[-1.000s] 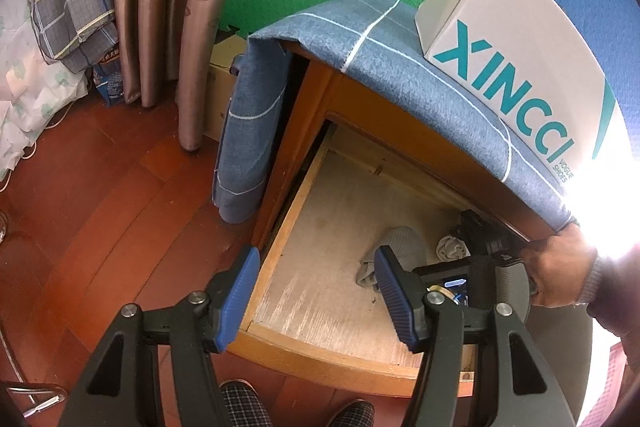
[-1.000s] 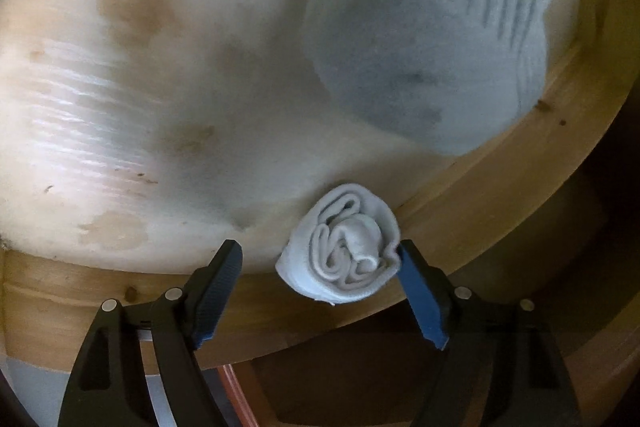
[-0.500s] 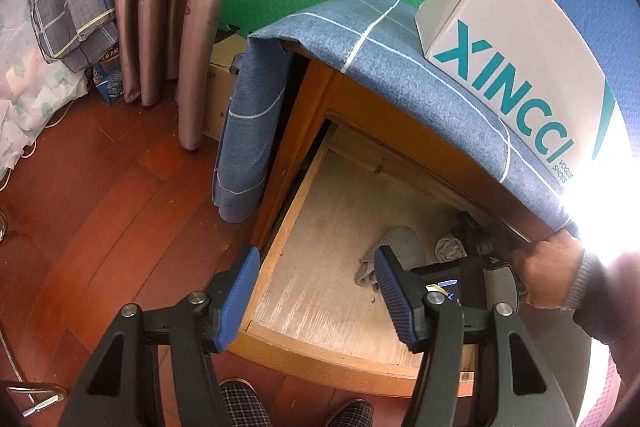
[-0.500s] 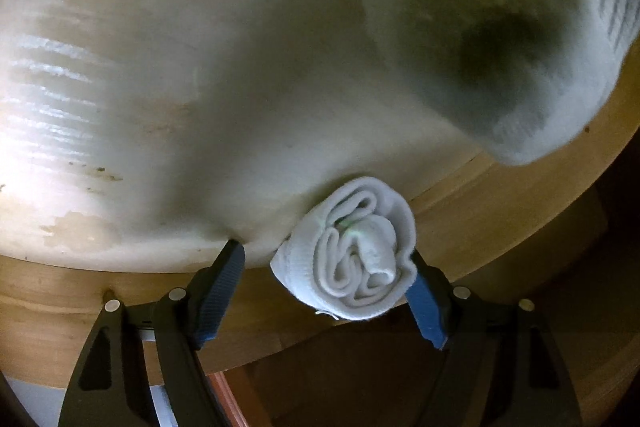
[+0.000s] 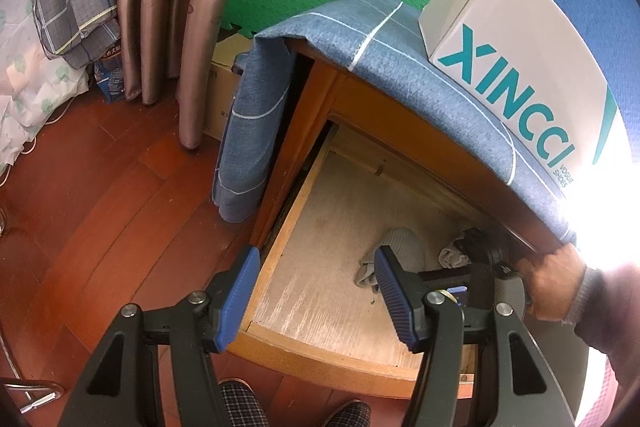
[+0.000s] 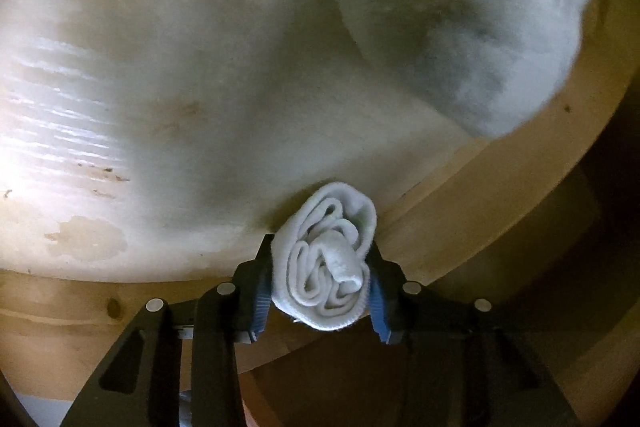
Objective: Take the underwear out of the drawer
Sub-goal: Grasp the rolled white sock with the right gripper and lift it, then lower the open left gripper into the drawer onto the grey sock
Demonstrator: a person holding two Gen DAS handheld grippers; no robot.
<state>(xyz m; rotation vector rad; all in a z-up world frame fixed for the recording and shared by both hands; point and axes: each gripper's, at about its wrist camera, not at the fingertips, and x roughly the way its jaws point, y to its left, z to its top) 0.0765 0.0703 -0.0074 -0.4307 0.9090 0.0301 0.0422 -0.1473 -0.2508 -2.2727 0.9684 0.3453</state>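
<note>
The wooden drawer stands pulled out. A rolled white underwear lies against the drawer's side wall. My right gripper has its jaws closing on the roll, with both blue pads pressed on its sides. A larger grey garment lies behind it on the drawer floor. In the left wrist view a hand holds the right gripper deep in the drawer's right side, beside the grey garment. My left gripper hangs open and empty above the drawer's front left corner.
A blue checked cloth covers the cabinet top and hangs down its left side. A white shoe box sits on it. Brown curtains and bedding stand at the left over red wood floor. Checked slippers show below.
My right gripper moved in around the white roll and its jaws came together on it. The left gripper kept still and open.
</note>
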